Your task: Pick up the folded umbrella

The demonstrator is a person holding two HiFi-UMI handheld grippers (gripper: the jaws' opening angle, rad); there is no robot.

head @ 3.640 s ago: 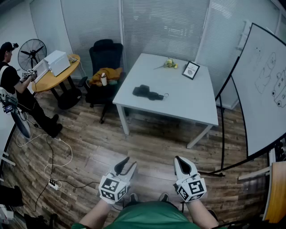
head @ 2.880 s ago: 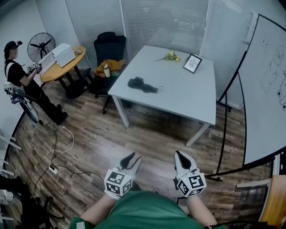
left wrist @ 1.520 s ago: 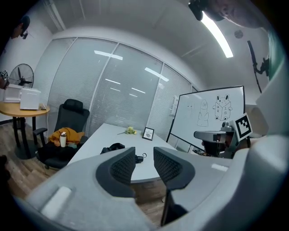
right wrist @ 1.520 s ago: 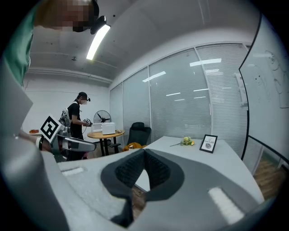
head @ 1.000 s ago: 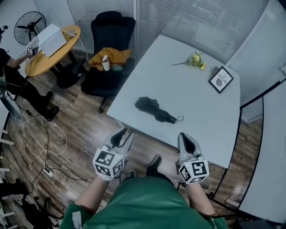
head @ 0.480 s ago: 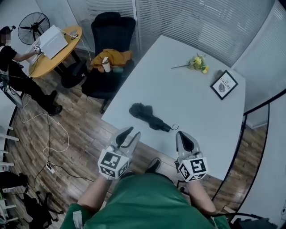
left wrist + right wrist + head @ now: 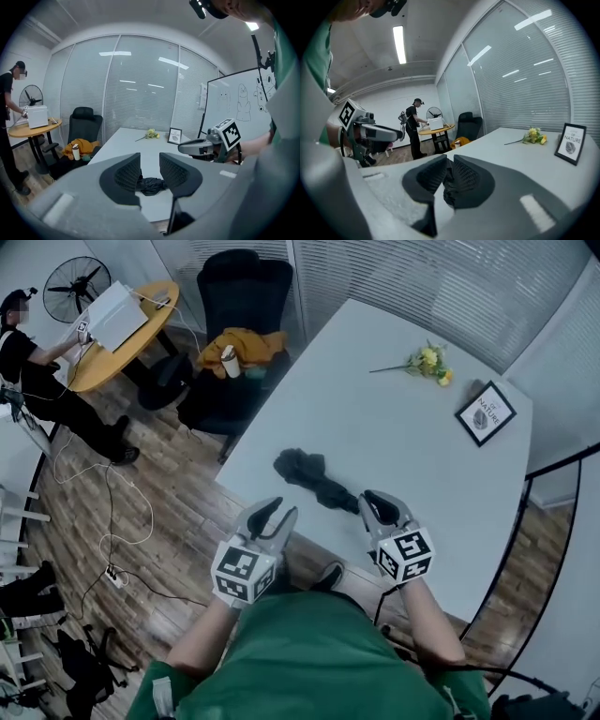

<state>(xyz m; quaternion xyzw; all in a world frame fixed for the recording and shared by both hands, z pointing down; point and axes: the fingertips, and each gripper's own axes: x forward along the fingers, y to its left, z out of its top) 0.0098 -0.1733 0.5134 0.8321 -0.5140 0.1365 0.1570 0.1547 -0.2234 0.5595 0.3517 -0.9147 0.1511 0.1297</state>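
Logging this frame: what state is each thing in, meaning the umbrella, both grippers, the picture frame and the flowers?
folded umbrella: folded, lying on the white table, not held.
left gripper: jaws apart, empty.
right gripper: jaws opening, narrow gap, nothing gripped.
picture frame: standing upright.
flowers: lying flat on the table.

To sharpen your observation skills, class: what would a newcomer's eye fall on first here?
The black folded umbrella lies by the white table's near edge. The left gripper, jaws apart, and the right gripper, jaws opening, point at it, nothing between either pair yet.
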